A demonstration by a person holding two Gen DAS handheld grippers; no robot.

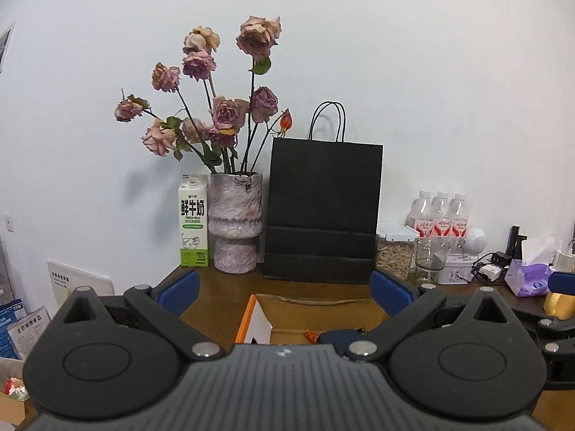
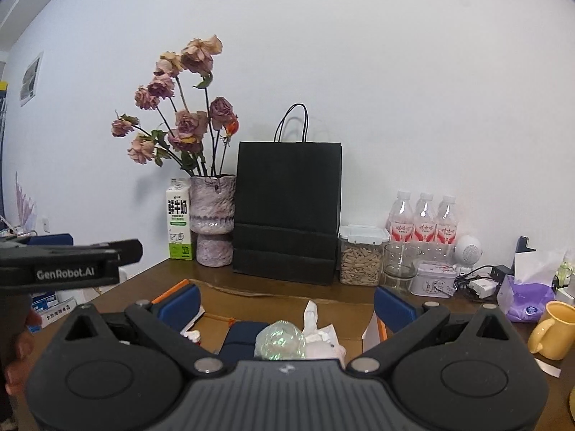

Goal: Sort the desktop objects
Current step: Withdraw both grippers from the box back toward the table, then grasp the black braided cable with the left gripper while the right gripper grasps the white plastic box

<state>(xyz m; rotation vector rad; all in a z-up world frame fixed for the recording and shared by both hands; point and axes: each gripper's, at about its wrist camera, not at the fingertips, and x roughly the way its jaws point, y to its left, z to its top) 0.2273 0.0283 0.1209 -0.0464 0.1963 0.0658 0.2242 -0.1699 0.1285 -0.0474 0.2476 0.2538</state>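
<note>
An open cardboard box with an orange edge (image 1: 248,314) lies on the brown desk, seen also in the right wrist view (image 2: 287,296). Inside it are a dark blue case (image 2: 244,336), a clear iridescent ball (image 2: 280,341), crumpled white tissue (image 2: 316,327) and a small orange wrapper (image 1: 309,336). My left gripper (image 1: 284,287) is open and empty above the box's near-left part. My right gripper (image 2: 287,303) is open and empty above the box, over the ball and tissue. The left gripper's body (image 2: 72,262) shows at the left of the right wrist view.
Along the wall stand a milk carton (image 1: 194,221), a vase of dried roses (image 1: 235,222), a black paper bag (image 1: 323,212), a seed jar (image 1: 393,251), a glass (image 1: 431,256), three bottles (image 1: 440,215), a tin (image 2: 433,280), a tissue pack (image 2: 524,298) and a yellow mug (image 2: 553,330).
</note>
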